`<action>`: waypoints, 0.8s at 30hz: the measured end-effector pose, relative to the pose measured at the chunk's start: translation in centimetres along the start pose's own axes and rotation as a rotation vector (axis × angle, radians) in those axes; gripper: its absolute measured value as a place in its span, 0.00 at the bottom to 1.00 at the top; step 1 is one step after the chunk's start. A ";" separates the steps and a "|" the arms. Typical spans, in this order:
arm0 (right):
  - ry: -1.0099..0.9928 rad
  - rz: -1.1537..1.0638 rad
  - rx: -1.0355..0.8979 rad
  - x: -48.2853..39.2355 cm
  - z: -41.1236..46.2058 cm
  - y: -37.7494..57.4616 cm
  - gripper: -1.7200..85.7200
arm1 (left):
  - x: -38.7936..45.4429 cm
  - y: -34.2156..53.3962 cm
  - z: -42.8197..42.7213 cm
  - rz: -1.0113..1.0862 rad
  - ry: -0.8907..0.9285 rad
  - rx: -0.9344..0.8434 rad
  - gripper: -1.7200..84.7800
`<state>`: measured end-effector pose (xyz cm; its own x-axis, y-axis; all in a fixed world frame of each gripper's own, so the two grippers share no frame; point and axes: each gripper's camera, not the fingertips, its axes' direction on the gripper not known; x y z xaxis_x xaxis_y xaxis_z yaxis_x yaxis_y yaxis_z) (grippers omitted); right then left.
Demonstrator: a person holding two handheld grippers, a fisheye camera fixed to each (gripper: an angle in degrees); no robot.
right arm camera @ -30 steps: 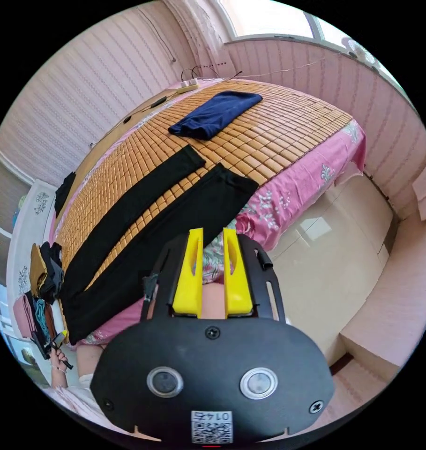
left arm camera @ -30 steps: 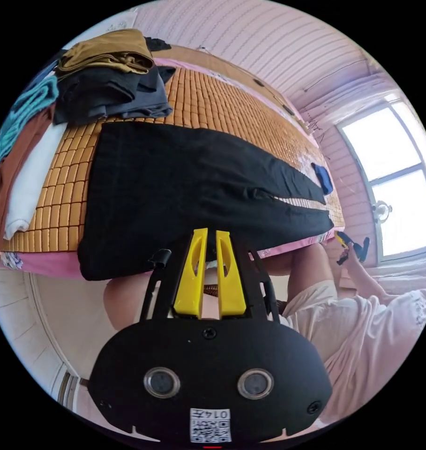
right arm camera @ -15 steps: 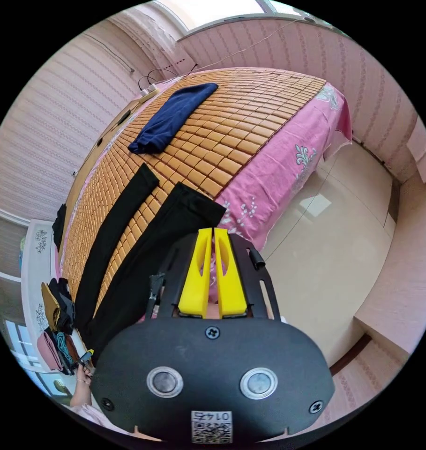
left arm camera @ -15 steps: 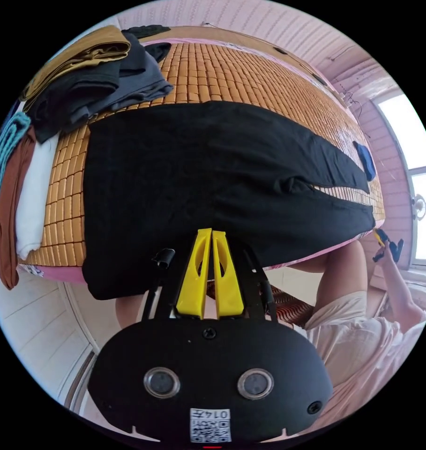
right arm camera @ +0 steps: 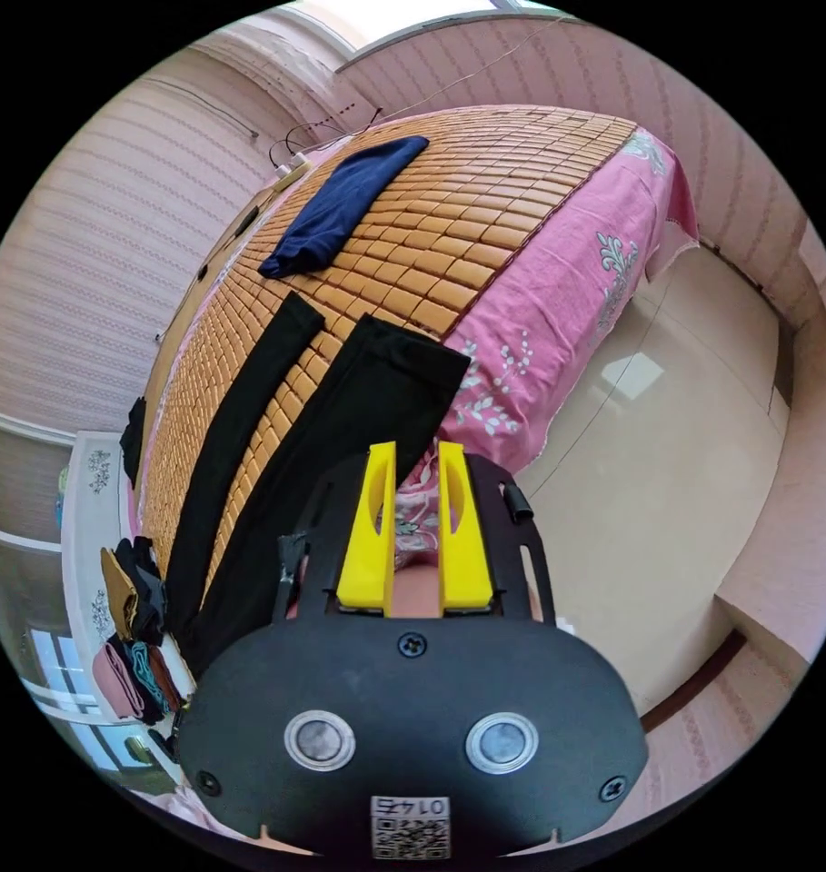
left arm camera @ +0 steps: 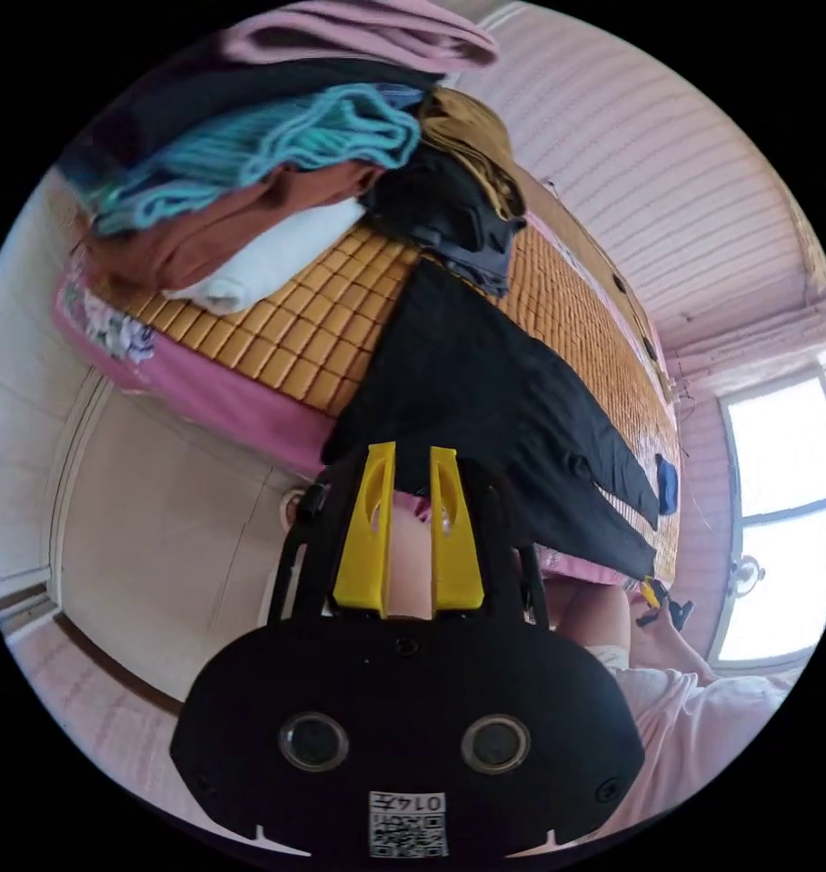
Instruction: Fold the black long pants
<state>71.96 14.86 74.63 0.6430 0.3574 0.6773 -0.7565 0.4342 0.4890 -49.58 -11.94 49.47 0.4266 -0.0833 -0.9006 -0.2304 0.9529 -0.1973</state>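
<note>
- I see the left hand-held gripper (left arm camera: pixel 404 472) with its two yellow jaws standing apart and nothing between them. Its tips sit just short of the near edge of the pants, at the waist end.
- I see the right hand-held gripper (right arm camera: pixel 416 470) with its jaws likewise apart and empty. The tips lie just beside the hem of the nearer leg, over the pink bed sheet (right arm camera: pixel 558 300).
- The black long pants (left arm camera: pixel 485 400) lie spread flat on the bed. In the left gripper view they run from the centre toward 4 o'clock, the two legs parting at the far end.
- In the right gripper view the pants (right arm camera: pixel 340 427) run from 8 o'clock up toward the centre. The nearer leg lies along the bed edge; the farther leg rests on the bamboo mat (right arm camera: pixel 485 200) with a strip of mat showing between them.
- A folded navy garment (right arm camera: pixel 340 204) lies on the mat at 11 o'clock in the right gripper view, apart from the leg hems.
- A pile of clothes (left arm camera: pixel 276 173) sits at 11 o'clock in the left gripper view. A dark garment (left arm camera: pixel 449 218) from it touches the waist end of the pants.
- The person's hand (left arm camera: pixel 660 610) with the other gripper shows at 4 o'clock in the left gripper view.
- A window (left arm camera: pixel 776 509) shows at 3 o'clock there.
</note>
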 end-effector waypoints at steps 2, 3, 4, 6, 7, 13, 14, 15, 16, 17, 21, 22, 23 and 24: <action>-0.024 0.013 0.007 0.5 -0.3 -0.2 0.06 | -3.2 0.9 -1.1 -0.091 0.024 0.022 0.12; -0.039 0.009 0.020 0.5 -0.5 -0.3 0.05 | -3.9 1.1 -1.3 -0.110 0.030 0.027 0.12; -0.055 0.004 0.041 0.6 -0.8 -0.4 0.04 | -5.0 1.4 -1.6 -0.142 0.037 0.035 0.13; -0.054 -0.006 0.025 0.6 -0.8 -0.8 0.03 | -6.4 1.7 -1.7 -0.172 0.048 0.040 0.15; -0.050 -0.018 0.010 0.5 -0.7 -1.2 0.03 | -7.0 1.6 -1.5 -0.186 0.053 0.037 0.16; -0.101 0.018 0.022 1.1 -1.7 -2.2 0.02 | -7.6 -0.5 1.2 -0.181 0.086 -0.039 0.19; -0.111 0.017 0.020 1.1 -2.0 -2.4 0.02 | -7.5 -1.0 1.8 -0.184 0.099 -0.063 0.18; -0.114 0.014 0.018 1.1 -2.2 -2.5 0.02 | -7.5 -1.2 2.1 -0.184 0.104 -0.073 0.17; -0.114 0.003 0.016 0.9 -2.5 -2.8 0.02 | -7.4 -1.6 2.6 -0.185 0.105 -0.090 0.13; -0.108 -0.012 0.019 0.6 -2.9 -3.0 0.02 | -7.3 -1.9 3.1 -0.181 0.093 -0.110 0.10; -0.105 -0.061 0.054 -0.3 -4.4 -3.6 0.02 | -6.7 -2.2 2.6 -0.123 0.055 -0.100 0.06; -0.103 -0.083 0.066 -0.6 -5.1 -3.9 0.02 | -6.3 -2.1 1.8 -0.086 0.040 -0.074 0.06; -0.105 -0.111 0.080 -1.0 -5.8 -4.2 0.02 | -6.0 -1.8 0.9 -0.050 0.047 -0.054 0.06; -0.107 -0.125 0.085 -1.2 -6.1 -4.4 0.02 | -5.9 -1.7 0.4 -0.038 0.052 -0.043 0.06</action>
<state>75.23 17.57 68.30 0.7194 0.2135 0.6609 -0.6821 0.3966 0.6144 -51.34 -12.91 55.24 0.3897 -0.1354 -0.9109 -0.2529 0.9354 -0.2472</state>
